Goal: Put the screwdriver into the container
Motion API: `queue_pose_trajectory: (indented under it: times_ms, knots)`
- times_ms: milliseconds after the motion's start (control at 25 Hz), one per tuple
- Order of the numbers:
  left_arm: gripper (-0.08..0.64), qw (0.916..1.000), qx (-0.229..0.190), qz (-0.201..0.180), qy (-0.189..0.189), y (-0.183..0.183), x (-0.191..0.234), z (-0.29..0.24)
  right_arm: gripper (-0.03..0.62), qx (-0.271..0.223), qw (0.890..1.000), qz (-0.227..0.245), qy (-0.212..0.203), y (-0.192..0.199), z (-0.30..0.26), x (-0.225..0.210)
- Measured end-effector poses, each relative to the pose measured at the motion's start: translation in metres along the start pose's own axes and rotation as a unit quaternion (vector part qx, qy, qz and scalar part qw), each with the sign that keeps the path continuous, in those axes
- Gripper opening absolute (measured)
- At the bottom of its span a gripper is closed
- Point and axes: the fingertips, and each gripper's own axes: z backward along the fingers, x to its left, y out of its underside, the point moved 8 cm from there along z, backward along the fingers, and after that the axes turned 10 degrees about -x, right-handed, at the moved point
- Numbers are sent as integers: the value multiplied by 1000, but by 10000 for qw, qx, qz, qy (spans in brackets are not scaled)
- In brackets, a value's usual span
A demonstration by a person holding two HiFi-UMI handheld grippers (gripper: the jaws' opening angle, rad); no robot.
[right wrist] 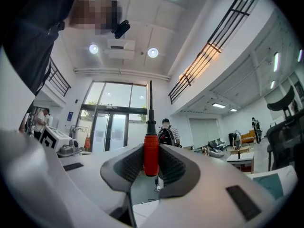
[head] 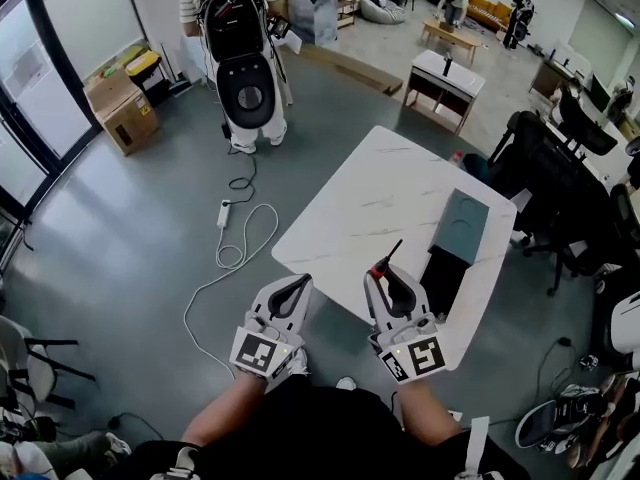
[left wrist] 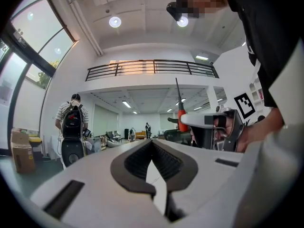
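My right gripper (head: 384, 274) hovers over the near edge of the white table (head: 370, 208), shut on the red handle of a screwdriver (head: 381, 266). In the right gripper view the red handle (right wrist: 151, 154) sits upright between the ribbed pads and the black shaft (right wrist: 150, 103) points up past the tips. The grey-green container (head: 459, 225) stands on the table's right side, ahead and right of this gripper. My left gripper (head: 296, 286) is level with it to the left, off the table's edge, shut and empty; its pads (left wrist: 137, 160) meet at the tips.
A black box (head: 443, 278) lies on the table just in front of the container, close to my right gripper. A person with a backpack (head: 238, 28) stands far back. A power strip and white cable (head: 226, 216) lie on the floor. Office chairs (head: 560, 158) crowd the right side.
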Motion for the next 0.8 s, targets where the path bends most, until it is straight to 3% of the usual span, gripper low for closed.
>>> queue_pose_trajectory:
  times_ms: [160, 440, 600, 800]
  knots:
    - [5, 9997, 7, 110, 215, 4, 27, -5, 107, 171, 9994, 292, 82, 10, -19, 11]
    - [5, 9971, -115, -36, 749, 6, 63, -14, 107, 254, 9970, 420, 607, 25, -36, 26]
    - [5, 9944, -73, 81, 1051, 14, 71, -21, 107, 391, 9941, 635, 787, 33, -40, 38]
    - [5, 9912, -121, 202, 1303, 25, 76, -38, 107, 468, 9911, 566, 1114, 37, -38, 30]
